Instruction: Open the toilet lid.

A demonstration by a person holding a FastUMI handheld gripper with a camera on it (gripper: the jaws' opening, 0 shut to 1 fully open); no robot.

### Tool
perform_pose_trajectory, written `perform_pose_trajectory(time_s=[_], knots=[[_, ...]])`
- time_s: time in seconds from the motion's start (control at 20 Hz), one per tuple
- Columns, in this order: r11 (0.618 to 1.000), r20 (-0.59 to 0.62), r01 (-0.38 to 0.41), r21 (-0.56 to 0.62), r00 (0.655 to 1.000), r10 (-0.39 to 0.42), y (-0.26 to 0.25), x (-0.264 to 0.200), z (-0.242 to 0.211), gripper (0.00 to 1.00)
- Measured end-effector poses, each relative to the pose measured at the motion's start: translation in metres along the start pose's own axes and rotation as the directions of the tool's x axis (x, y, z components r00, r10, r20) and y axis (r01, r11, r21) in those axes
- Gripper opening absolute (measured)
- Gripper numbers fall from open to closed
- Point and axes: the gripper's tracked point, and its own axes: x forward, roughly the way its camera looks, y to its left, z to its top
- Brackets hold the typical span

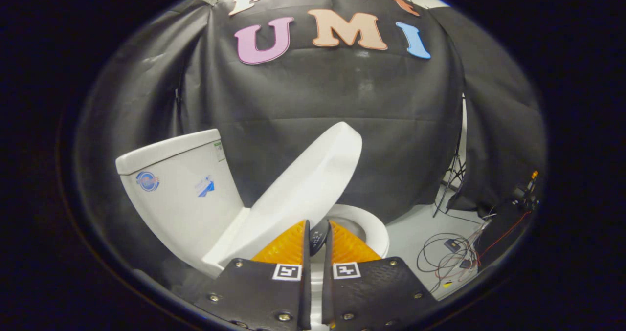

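Note:
A white toilet stands just ahead of my fingers, its tank point(181, 194) to the left. The toilet lid point(303, 184) is tilted up about halfway, hinged at the tank side, with its free end high and leaning away from the tank. Under it show the seat and bowl rim point(372, 223). My gripper point(317, 234) sits at the lid's lower side edge. Its fingers are drawn close with only a narrow gap, and the lid's edge runs down into that gap. What lies inside the gap is dark and hard to read.
Black cloth hangs close behind the toilet. On the pale floor to the right lie loose cables and small electronics point(452, 257). A thin stand leg point(452, 174) rises by the cloth's edge.

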Motion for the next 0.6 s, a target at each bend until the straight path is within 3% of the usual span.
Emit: perform_pose_trajectory(time_s=[0.6], knots=[[1.000, 0.051, -0.003, -0.011, 0.999, 0.003, 0.025, -0.005, 0.023, 0.09]])
